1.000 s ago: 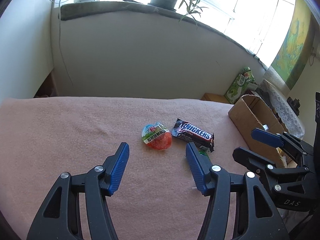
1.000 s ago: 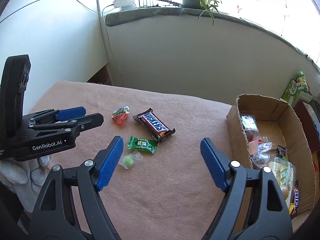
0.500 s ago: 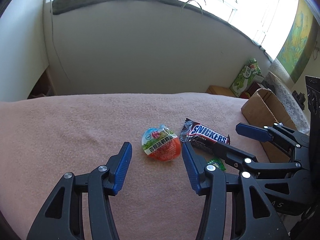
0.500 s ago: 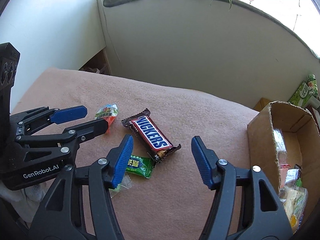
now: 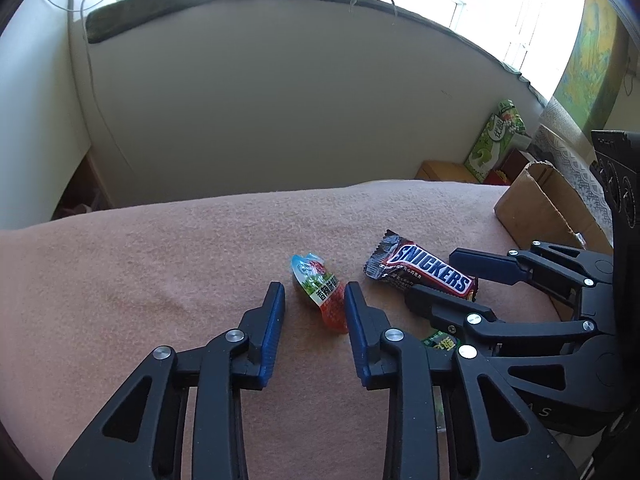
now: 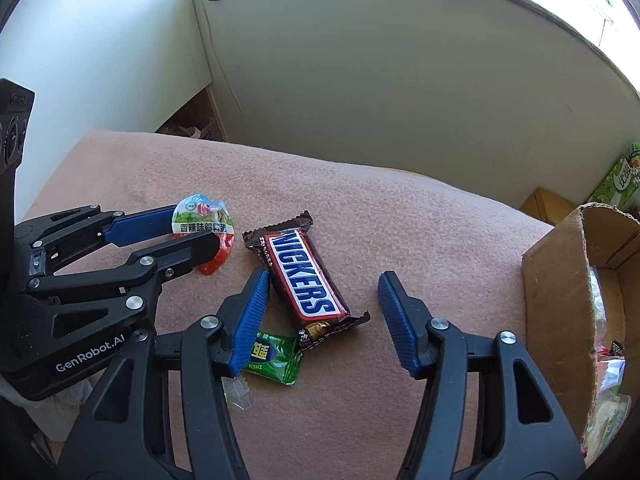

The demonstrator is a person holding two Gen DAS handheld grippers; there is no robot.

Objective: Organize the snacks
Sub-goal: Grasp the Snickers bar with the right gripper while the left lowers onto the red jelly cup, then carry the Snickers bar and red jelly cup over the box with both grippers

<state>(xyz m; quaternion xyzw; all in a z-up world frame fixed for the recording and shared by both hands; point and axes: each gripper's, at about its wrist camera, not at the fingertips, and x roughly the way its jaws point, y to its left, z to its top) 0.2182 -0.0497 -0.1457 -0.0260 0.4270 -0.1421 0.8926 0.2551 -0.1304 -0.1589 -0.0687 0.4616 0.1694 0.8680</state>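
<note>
Left hand-held gripper (image 5: pixel 314 294): jaws narrow, having just been closing, with the round red snack pouch (image 5: pixel 322 294) between the blue pads. In the left wrist view the right pad touches the pouch; a sliver of cloth shows between the left pad and the pouch, so a full pinch cannot be confirmed from that view. In the right wrist view both fingers flank the pouch closely (near finger hides its lower half).

Right hand-held gripper (image 6: pixel 324 294): jaws part-way, also just been closing, straddling the Snickers bar (image 6: pixel 302 276). Left pad touches or nearly touches the bar's long edge; right pad stands well apart from it. Bar not gripped.

Positions relative to the Snickers bar, right wrist view:
- red pouch just beside its upper left corner, apart from it
- green candy packet (image 6: pixel 276 356) at its lower left, partly under the right gripper's left finger
- small clear-wrapped sweet (image 6: pixel 236 394) below left of the green packet
- cardboard box (image 6: pixel 554 300) well to the right, with wrapped snacks inside

All loose items lie on the pink-cloth-covered bench (image 6: pixel 400 216).
</note>
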